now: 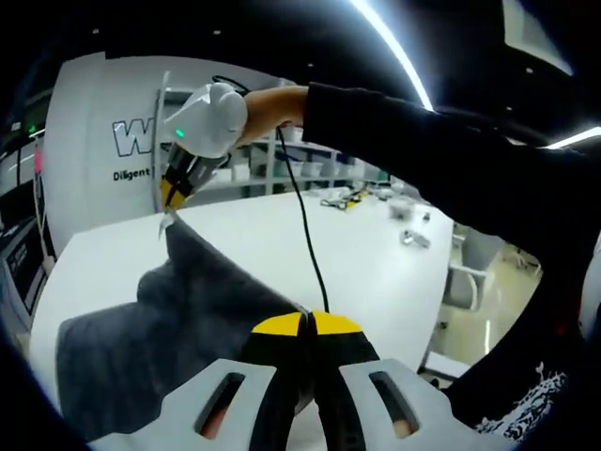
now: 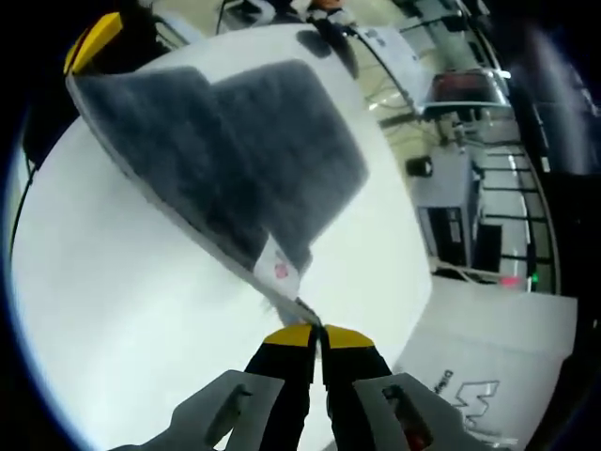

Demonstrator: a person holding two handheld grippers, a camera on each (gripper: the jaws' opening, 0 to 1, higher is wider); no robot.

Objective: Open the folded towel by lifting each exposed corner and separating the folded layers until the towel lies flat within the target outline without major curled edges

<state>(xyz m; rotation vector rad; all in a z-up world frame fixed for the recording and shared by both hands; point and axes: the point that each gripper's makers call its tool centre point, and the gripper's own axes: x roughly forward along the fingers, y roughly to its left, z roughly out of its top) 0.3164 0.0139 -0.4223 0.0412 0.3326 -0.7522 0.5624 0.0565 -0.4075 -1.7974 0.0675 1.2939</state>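
white wall panel (image 1: pixel 94 141): big outlined "W", the rest is cut off by the other gripper; smaller line under it starts "Diligent"
same panel (image 2: pixel 488 395): "W" logo shows upside down, small text too tiny to read
towel tag (image 2: pixel 279 270): reddish mark, can't read it

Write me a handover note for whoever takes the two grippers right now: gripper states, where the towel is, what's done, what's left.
Left gripper: jaws shut on one corner of the grey towel, held low and near.
Right gripper: jaws shut on another corner, next to the white care label; in the left gripper view it holds that corner raised above the table.
Towel: edge stretched between both grippers, the rest draped down onto the white table, with a fold line still showing across it.
Done: two corners lifted, layers partly separated.
Left: spread fully, lay flat, smooth the edges. I cannot make out a target outline in these views.
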